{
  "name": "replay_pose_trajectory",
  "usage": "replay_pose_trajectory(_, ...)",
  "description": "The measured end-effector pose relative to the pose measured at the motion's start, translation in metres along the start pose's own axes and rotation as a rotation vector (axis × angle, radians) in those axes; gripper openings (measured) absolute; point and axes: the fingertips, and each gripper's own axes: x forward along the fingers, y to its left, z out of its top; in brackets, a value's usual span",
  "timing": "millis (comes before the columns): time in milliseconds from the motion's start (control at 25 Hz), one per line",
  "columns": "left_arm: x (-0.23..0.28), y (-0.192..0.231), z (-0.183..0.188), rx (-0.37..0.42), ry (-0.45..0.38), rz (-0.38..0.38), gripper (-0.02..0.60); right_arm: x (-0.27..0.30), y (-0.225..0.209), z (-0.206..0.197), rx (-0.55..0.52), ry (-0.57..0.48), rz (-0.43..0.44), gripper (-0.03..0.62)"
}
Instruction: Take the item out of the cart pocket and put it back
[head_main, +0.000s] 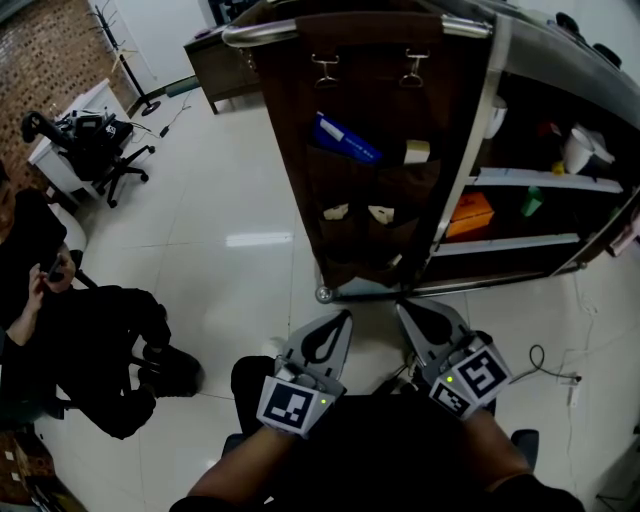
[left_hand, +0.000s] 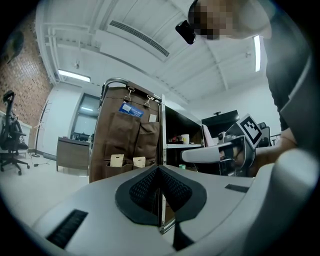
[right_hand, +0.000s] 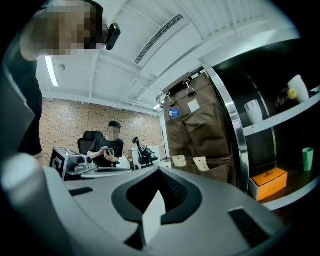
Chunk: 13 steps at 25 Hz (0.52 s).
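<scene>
The cart (head_main: 540, 182) fills the upper right of the head view. Its shelves run out past the right edge, and their dark recesses hide much of what stands there. Only an orange box (head_main: 470, 214) and a green cup (head_main: 531, 202) read clearly.

A brown fabric organizer (head_main: 370, 90) hangs from two clips (head_main: 326, 70) on the cart's end, facing the camera.

At the left edge a seated person (head_main: 90, 330) in black is partly cut off, holding something small that cannot be identified.

At the bottom centre both claws point toward the cart and stand well apart from it. The wearer's forearms run out of the lower edge. The left gripper (head_main: 346, 314) has its jaws pressed together with nothing between them. The right gripper (head_main: 401, 307) likewise has its tips meeting on nothing.

A blue packet (head_main: 345, 138) sits tilted in an upper pocket, its lower part hidden by the fabric and its print too small to read. A cream card (head_main: 416, 151) pokes from the pocket to its right. Two pale tags (head_main: 336, 212) show in the lower pockets, and their markings cannot be made out.
</scene>
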Motion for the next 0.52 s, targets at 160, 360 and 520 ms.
replay_pose_trajectory(160,0.002,0.000,-0.002,-0.004,0.007,-0.001,0.000,0.001,-0.001,0.001,-0.008,-0.004,-0.001,0.011)
replay_pose_trajectory(360,0.001,0.005,-0.001,-0.013,0.003,0.012,0.000,0.001,0.001,0.000,-0.016,0.003,0.010,0.011)
replay_pose_trajectory(520,0.000,0.011,-0.003,-0.039,0.008,0.028,0.000,0.000,0.003,-0.001,-0.001,0.015,0.011,0.011)
